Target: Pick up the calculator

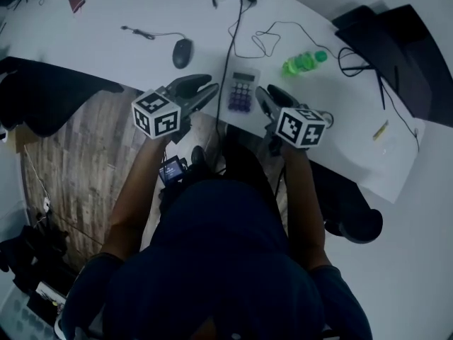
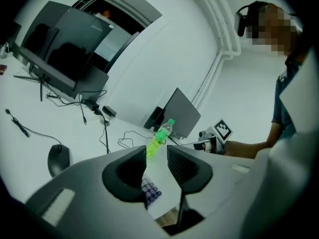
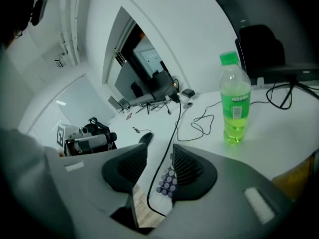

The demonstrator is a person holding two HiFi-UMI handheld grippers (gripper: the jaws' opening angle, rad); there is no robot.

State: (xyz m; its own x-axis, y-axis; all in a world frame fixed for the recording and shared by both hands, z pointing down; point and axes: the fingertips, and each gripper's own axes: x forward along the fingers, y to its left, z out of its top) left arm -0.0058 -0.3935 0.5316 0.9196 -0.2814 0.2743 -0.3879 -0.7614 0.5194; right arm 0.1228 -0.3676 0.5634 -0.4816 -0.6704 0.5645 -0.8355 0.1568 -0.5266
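The calculator, pale grey with purple keys, lies flat on the white table close to its front edge. My left gripper hovers just left of it and my right gripper just right of it, each apart from it. In the left gripper view the left gripper stands open by a narrow gap, the calculator's keys showing below the gap. In the right gripper view the right gripper is open, with the keys visible low between the jaws. Neither holds anything.
A green bottle lies behind the calculator to the right; a black mouse sits behind it to the left. A black cable runs past the calculator's left side. Wooden floor lies below the table edge. Monitors stand farther back.
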